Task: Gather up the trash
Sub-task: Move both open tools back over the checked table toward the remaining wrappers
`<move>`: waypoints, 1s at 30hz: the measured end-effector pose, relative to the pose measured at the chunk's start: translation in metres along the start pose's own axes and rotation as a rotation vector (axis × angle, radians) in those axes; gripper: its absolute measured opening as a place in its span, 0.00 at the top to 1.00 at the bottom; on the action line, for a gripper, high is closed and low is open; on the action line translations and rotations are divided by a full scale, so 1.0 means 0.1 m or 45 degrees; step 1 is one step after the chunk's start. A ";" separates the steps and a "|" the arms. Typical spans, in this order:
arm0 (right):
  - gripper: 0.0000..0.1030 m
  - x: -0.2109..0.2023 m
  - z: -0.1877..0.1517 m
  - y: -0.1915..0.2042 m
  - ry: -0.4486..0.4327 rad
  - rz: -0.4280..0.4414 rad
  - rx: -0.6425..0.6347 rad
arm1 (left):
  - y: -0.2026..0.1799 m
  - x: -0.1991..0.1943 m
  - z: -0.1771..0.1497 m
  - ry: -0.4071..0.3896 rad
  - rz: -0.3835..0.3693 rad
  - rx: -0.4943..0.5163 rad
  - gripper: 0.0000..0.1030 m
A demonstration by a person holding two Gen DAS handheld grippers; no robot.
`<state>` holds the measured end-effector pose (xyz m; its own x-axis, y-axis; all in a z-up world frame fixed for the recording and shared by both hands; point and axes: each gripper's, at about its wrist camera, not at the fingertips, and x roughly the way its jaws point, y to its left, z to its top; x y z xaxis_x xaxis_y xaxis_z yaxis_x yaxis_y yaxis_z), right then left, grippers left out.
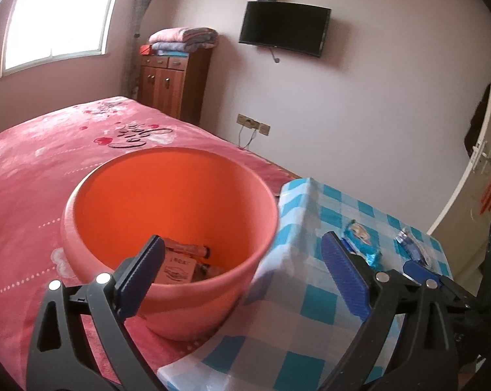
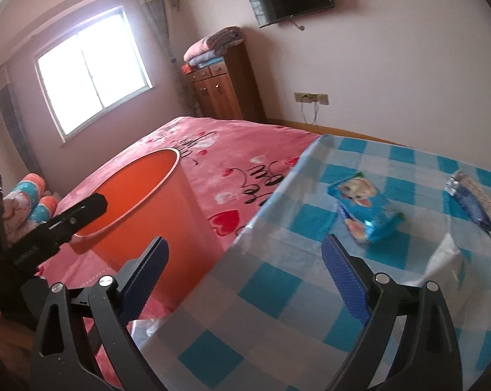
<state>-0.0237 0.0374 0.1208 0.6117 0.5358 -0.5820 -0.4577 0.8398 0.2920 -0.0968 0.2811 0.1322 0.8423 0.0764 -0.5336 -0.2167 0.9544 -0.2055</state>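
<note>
Between my left gripper point(image 1: 242, 264) jaws, spread wide: nothing. Round orange plastic bin point(image 1: 170, 195) on pink bedspread point(image 1: 27, 169) beyond. Right gripper point(image 2: 245, 270) likewise spread, empty; blue cartoon-print snack wrapper point(image 2: 364, 210) (plus dark-blue wrapper point(image 2: 475, 203)) on blue-checked tablecloth point(image 2: 278, 277).

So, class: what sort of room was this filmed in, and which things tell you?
Most likely a home bedroom: a bed with a pink heart-print blanket, a wooden cabinet stacked with folded blankets, and a wall-mounted television.
</note>
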 end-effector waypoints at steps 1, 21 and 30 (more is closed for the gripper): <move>0.09 -0.02 0.00 -0.03 -0.005 -0.010 0.002 | -0.03 -0.01 -0.01 0.000 -0.003 0.009 0.06; 0.09 -0.55 -0.32 -0.64 -0.117 -0.204 0.067 | -0.72 -0.13 -0.27 0.055 -0.080 0.146 0.06; 0.09 -0.68 -0.42 -0.92 -0.143 -0.247 0.103 | -1.01 -0.08 -0.40 0.091 -0.097 0.201 0.06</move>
<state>-0.0500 -0.0802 0.1017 0.7534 0.3661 -0.5462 -0.2743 0.9299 0.2450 -0.1010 0.1730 0.1246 0.8149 -0.0134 -0.5794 -0.0686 0.9905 -0.1194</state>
